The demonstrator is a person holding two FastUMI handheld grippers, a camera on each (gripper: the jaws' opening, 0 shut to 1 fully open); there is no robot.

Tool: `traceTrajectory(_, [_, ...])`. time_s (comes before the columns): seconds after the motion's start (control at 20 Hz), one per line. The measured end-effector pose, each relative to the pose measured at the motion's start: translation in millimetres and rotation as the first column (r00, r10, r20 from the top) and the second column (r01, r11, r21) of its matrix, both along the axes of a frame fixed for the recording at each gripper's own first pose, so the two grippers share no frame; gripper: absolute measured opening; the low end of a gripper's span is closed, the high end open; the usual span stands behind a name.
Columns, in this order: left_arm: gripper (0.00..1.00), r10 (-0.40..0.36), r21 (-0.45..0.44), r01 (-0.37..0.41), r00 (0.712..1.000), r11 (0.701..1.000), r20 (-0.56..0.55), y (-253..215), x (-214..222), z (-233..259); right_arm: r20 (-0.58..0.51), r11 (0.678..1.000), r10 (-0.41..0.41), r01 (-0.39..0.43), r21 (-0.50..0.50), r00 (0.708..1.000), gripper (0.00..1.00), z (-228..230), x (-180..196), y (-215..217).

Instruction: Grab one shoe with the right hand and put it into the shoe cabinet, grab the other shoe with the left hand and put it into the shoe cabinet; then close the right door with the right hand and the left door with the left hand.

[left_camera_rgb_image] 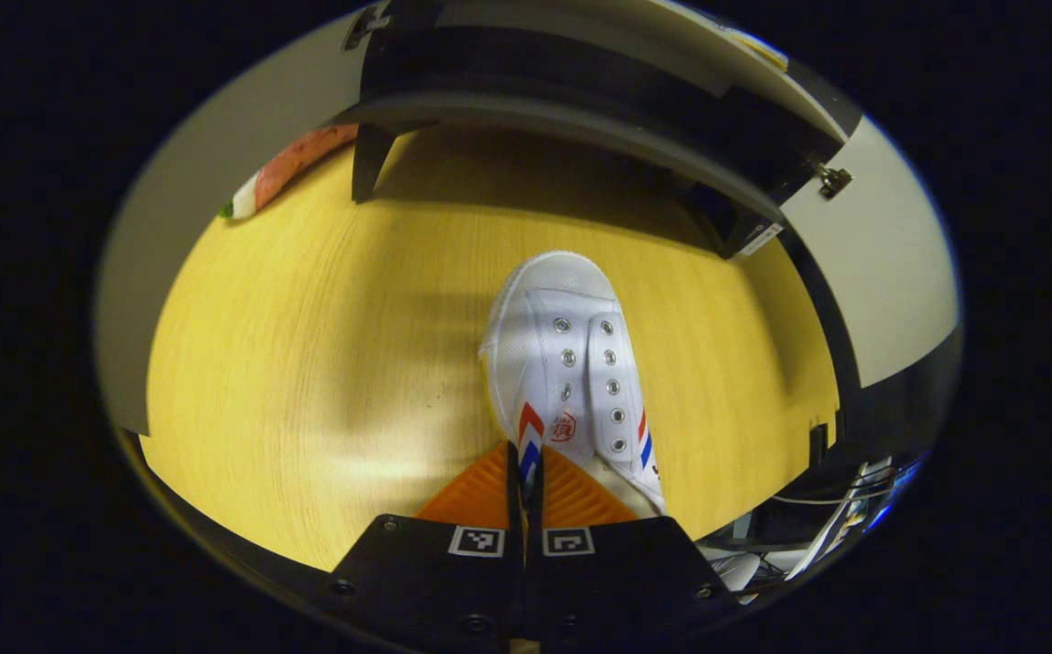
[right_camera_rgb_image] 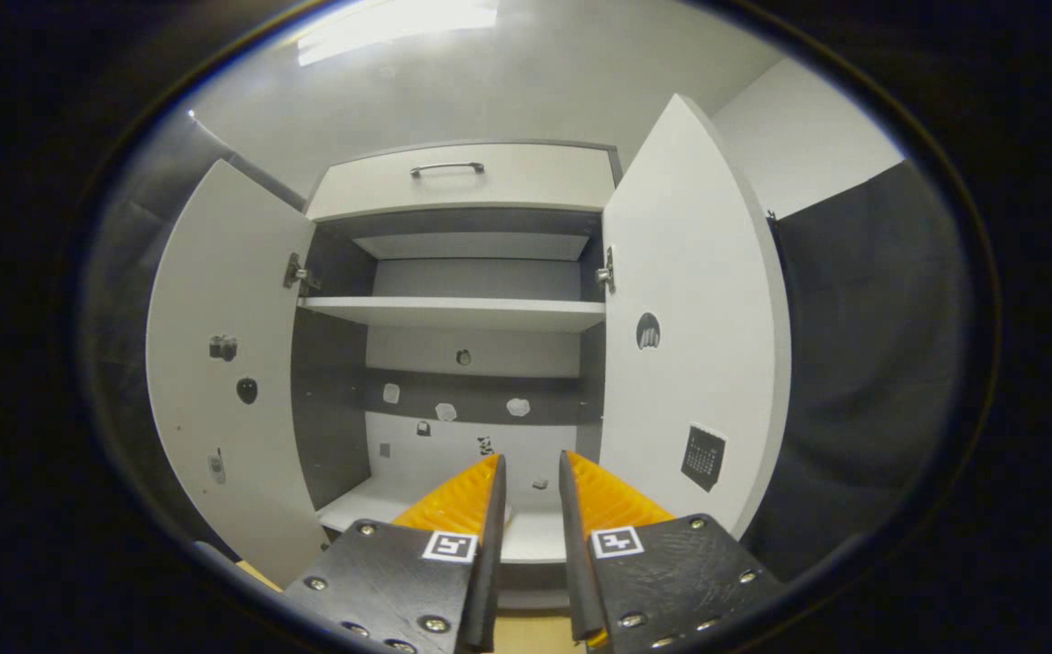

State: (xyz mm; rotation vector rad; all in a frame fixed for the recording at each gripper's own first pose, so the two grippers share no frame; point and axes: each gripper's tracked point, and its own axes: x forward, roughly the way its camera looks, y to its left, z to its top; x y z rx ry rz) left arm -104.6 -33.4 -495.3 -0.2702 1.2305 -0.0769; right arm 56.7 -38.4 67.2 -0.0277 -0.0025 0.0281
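Observation:
A white canvas shoe (left_camera_rgb_image: 571, 354) with red and blue stripes lies on the wooden floor (left_camera_rgb_image: 308, 363), toe pointing toward the shoe cabinet (left_camera_rgb_image: 580, 100). My left gripper (left_camera_rgb_image: 524, 477) is shut on the shoe's side wall near the heel. In the right gripper view the cabinet stands ahead with its left door (right_camera_rgb_image: 217, 381) and right door (right_camera_rgb_image: 689, 345) swung wide open. A white shelf (right_camera_rgb_image: 453, 313) crosses the inside. My right gripper (right_camera_rgb_image: 532, 477) hangs in front of the bottom compartment, open by a narrow gap with nothing between its fingers.
A drawer with a metal handle (right_camera_rgb_image: 447, 168) tops the cabinet. Small stickers dot the doors and back wall. A red and green object (left_camera_rgb_image: 285, 168) lies at the far left of the floor. Cables and clutter (left_camera_rgb_image: 844, 518) sit at the lower right. Black cloth (right_camera_rgb_image: 862, 363) hangs right of the cabinet.

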Motion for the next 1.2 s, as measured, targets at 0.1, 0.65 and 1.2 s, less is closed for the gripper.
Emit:
traceTrajectory(0.1, [0.01, -0.005, -0.009, 0.005, 0.997, 1.0, 0.073, 0.2, 18.9, 37.8, -0.005, 1.0, 0.002, -0.002, 0.005, 1.0, 0.31, -2.7, 1.0, -0.6])
traceTrajectory(0.65, [0.01, 0.01, -0.038, 0.011, 0.856, 0.999, 0.516, 39.3, 87.4, 234.1, 0.031, 1.0, 0.022, -0.022, -0.001, 0.999, 0.31, 0.7, 1.1, 2.6])
traceTrajectory(1.2, [0.01, 0.054, -0.021, -0.053, 0.775, 0.998, 0.63, 34.0, 86.0, 226.8, 0.025, 1.0, 0.021, -0.021, 0.019, 0.999, 0.31, -9.0, -2.7, -1.8])
